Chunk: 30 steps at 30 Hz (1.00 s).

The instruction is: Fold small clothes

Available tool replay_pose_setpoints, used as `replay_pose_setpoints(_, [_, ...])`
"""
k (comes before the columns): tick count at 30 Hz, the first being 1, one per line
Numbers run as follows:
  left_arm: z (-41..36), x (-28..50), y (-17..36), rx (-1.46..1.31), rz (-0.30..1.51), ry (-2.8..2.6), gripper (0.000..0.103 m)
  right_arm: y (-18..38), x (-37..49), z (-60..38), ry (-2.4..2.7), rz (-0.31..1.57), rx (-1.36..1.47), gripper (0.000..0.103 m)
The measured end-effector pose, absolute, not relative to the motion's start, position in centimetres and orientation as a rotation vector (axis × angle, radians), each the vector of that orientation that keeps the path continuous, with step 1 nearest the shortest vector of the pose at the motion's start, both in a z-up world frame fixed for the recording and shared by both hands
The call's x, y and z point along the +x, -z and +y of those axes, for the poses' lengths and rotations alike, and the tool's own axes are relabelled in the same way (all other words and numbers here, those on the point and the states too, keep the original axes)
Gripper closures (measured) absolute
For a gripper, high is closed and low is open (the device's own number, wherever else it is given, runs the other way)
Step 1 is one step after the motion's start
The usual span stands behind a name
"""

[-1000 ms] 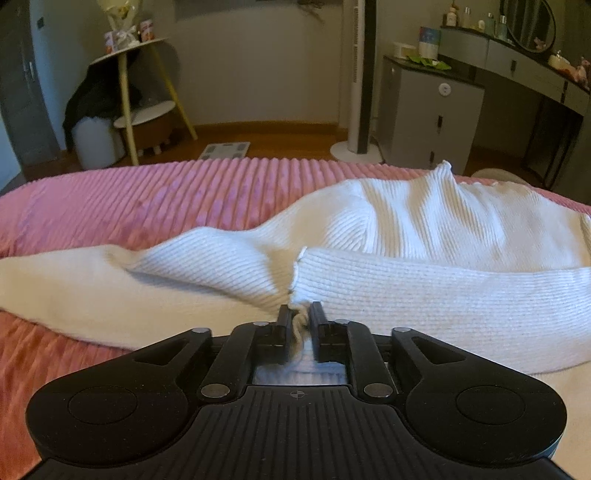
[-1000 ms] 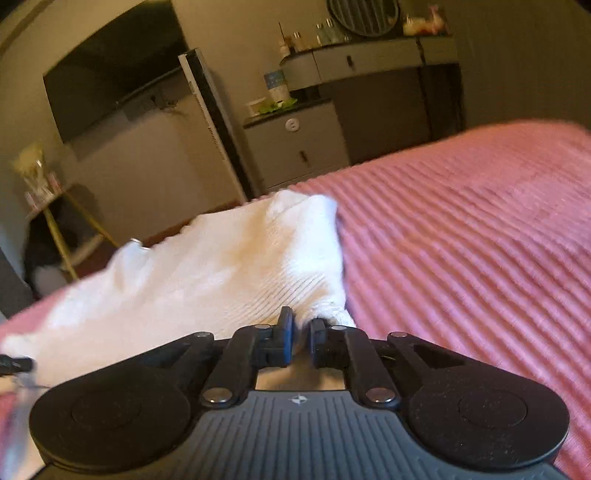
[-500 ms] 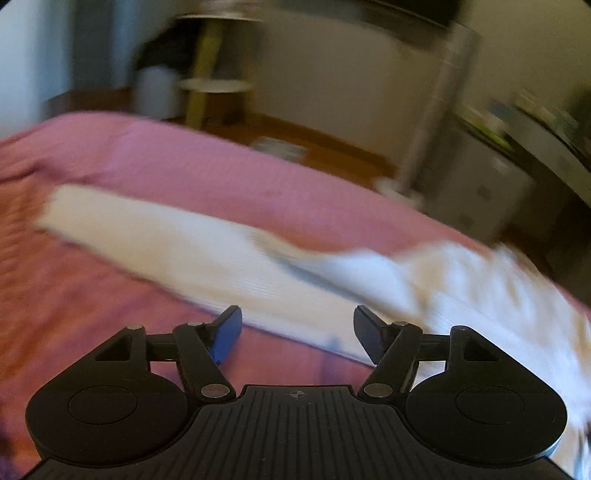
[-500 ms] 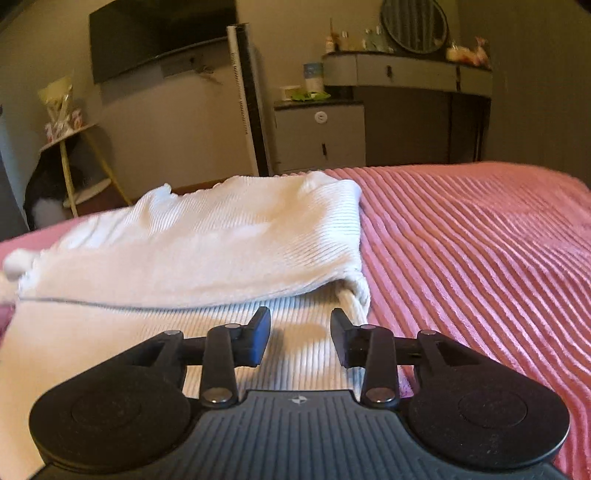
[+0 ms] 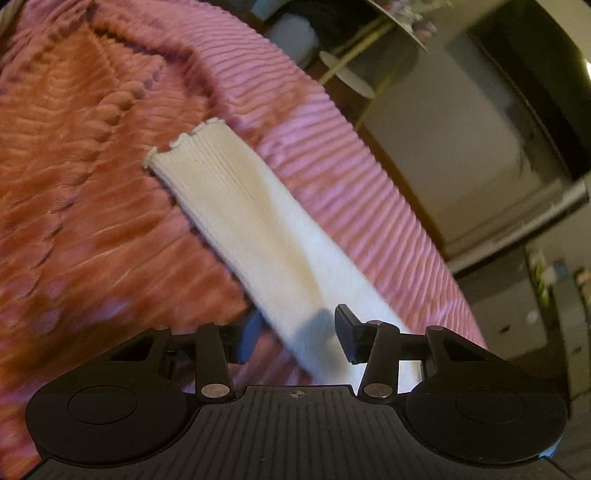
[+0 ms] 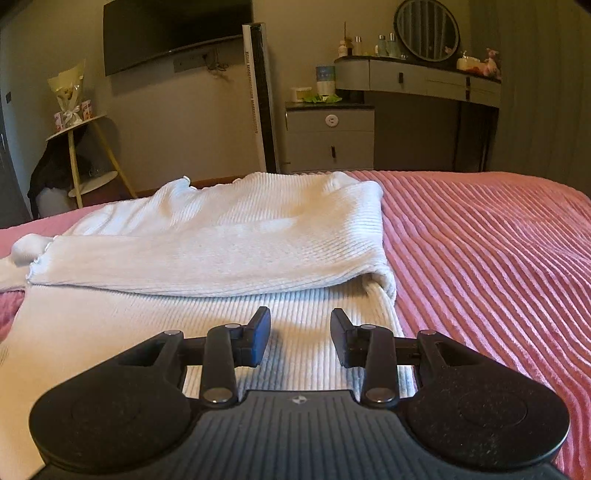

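Observation:
A white ribbed knit sweater lies on the pink ribbed bedspread, its upper part folded down over the lower part. My right gripper is open and empty, just above the sweater's near edge. In the left wrist view one sleeve stretches flat away from me, its frilled cuff at the far end. My left gripper is open over the near part of that sleeve, holding nothing.
Past the bed's far edge stand a grey cabinet, a tall white tower fan, a dressing table with a round mirror and a small tiered side table. A wall TV hangs above.
Both grippers have let go of the sweater and opened. The left gripper has swung left and tilted down over the outstretched sleeve. The right gripper has drawn back slightly from the fold.

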<state>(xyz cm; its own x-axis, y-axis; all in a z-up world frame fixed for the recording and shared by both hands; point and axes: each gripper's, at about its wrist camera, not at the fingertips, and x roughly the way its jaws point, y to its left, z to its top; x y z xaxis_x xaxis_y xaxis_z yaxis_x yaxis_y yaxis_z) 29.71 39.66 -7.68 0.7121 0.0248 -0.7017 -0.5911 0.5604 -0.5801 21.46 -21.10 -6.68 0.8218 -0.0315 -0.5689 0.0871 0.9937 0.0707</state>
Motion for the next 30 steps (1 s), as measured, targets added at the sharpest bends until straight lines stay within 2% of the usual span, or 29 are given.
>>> replay_pose_setpoints(1, [40.0, 29.8, 7.8, -0.940, 0.690, -0.413, 0.064, 6.7, 21.4, -21.0, 0.062, 0.602, 0.090, 0.068])
replay_pose_setpoints(2, [40.3, 29.8, 7.7, -0.946, 0.686, -0.435, 0.083, 6.7, 21.5, -20.9, 0.061, 0.604, 0.087, 0.068])
replay_pose_setpoints(3, [40.4, 30.0, 7.6, -0.935, 0.691, -0.452, 0.094, 6.7, 21.5, -20.9, 0.060, 0.605, 0.085, 0.068])
replay_pose_setpoints(6, [39.3, 30.1, 5.8, -0.815, 0.676, -0.459, 0.095, 6.7, 21.4, -21.0, 0.060, 0.604, 0.082, 0.068])
replay_pose_setpoints(9, [35.3, 30.3, 2.2, -0.561, 0.604, -0.417, 0.095, 6.8, 21.4, -21.4, 0.061, 0.605, 0.109, 0.069])
replay_pose_setpoints(12, [28.8, 30.2, -2.2, -0.321, 0.525, -0.294, 0.095, 6.9, 21.2, -21.6, 0.057, 0.605, 0.126, 0.069])
replay_pose_setpoints(16, [18.5, 29.5, -5.8, -0.159, 0.461, -0.084, 0.095, 6.8, 20.9, -22.1, 0.051, 0.606, 0.172, 0.069])
replay_pose_setpoints(21, [6.4, 28.5, -4.2, -0.033, 0.512, 0.108, 0.094, 6.3, 20.5, -22.6, 0.015, 0.598, 0.219, 0.069])
replay_pose_setpoints(24, [0.6, 28.3, -1.1, 0.063, 0.595, 0.134, 0.077, 6.4, 20.4, -23.0, -0.005, 0.609, 0.248, 0.069])
replay_pose_setpoints(25, [-0.8, 28.0, -0.2, 0.087, 0.608, 0.139, 0.049, 6.5, 20.3, -23.1, -0.009, 0.613, 0.259, 0.069])
replay_pose_setpoints(26, [-1.6, 27.4, 0.3, 0.084, 0.622, 0.130, 0.025, 6.6, 20.3, -23.3, -0.015, 0.615, 0.268, 0.069])
replay_pose_setpoints(30, [-0.7, 24.1, -0.2, -0.100, 0.613, 0.114, 0.017, 6.7, 20.5, -23.4, -0.028, 0.612, 0.289, 0.069])
